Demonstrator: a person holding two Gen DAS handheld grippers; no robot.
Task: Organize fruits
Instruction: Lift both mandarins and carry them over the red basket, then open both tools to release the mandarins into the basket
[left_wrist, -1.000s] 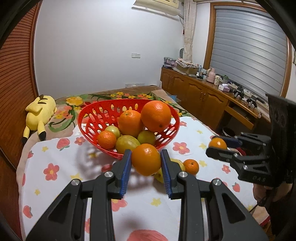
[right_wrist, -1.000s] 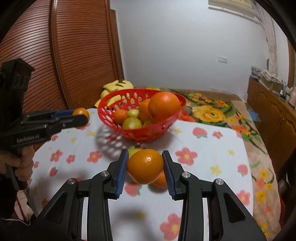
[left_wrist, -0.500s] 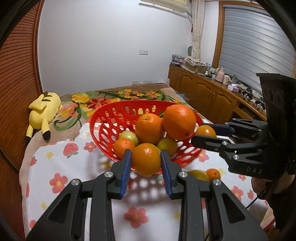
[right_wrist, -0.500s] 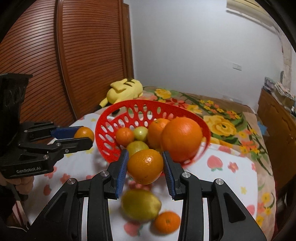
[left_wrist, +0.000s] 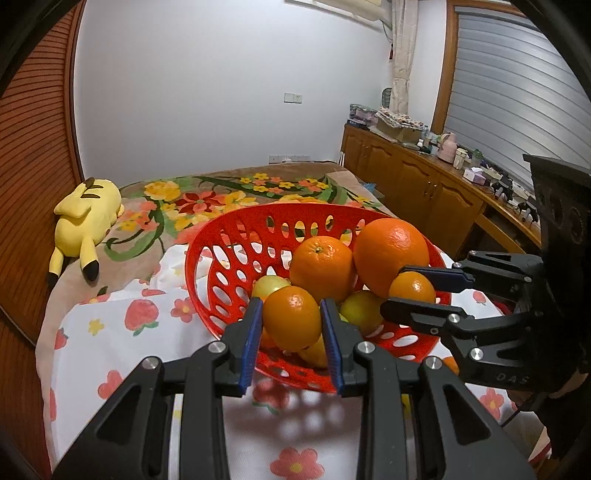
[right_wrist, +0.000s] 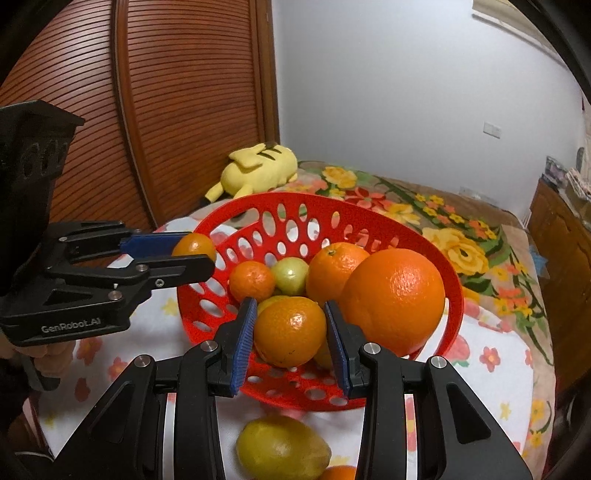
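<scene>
Both grippers, left and right, each clamped an orange over the basket. Several fruits already lay inside; a lemon remained outside, just before the basket.

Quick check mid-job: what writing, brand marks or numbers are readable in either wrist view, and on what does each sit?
"GenRobot.AI": on the side of the black left gripper, seen from the right wrist; it grips a small orange.
"DAS": on the body of the black right gripper, seen from the left wrist; possibly only part of a longer mark.
The cluttered items on the wooden sideboard are too small to read.
</scene>
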